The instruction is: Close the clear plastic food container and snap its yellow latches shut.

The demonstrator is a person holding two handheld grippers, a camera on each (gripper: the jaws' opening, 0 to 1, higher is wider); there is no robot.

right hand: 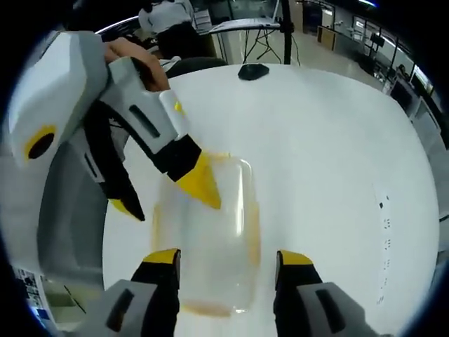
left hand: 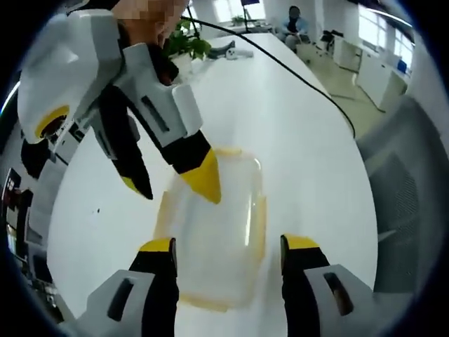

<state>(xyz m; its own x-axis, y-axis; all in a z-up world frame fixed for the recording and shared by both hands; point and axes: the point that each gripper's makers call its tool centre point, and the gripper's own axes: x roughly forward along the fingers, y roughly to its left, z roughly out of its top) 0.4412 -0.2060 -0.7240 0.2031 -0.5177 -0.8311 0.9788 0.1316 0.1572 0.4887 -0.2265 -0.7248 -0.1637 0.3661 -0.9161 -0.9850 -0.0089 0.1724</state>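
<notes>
Both grippers, left gripper [left hand: 228, 246] and right gripper [right hand: 228, 256], were spread wide, holding nothing, over the white table [left hand: 302, 140]. Between them sat the clear container [left hand: 210, 225], lid on, yellow latches [left hand: 259, 225] along its edges.

Clear container [left hand: 214, 232] blurred in the left gripper view, walls barely told from the white table [left hand: 295, 119]; near edge hidden between the left gripper [left hand: 228, 246] jaws; far left corner covered by the right gripper [left hand: 175, 179]. Same container [right hand: 207, 239] smeared in the right gripper view; latches too faint to tell shut or loose; lid seating unclear. Bases of both own jaws cut off by the lower edge. Small dark object [right hand: 253, 71] on the far table too small to tell.
</notes>
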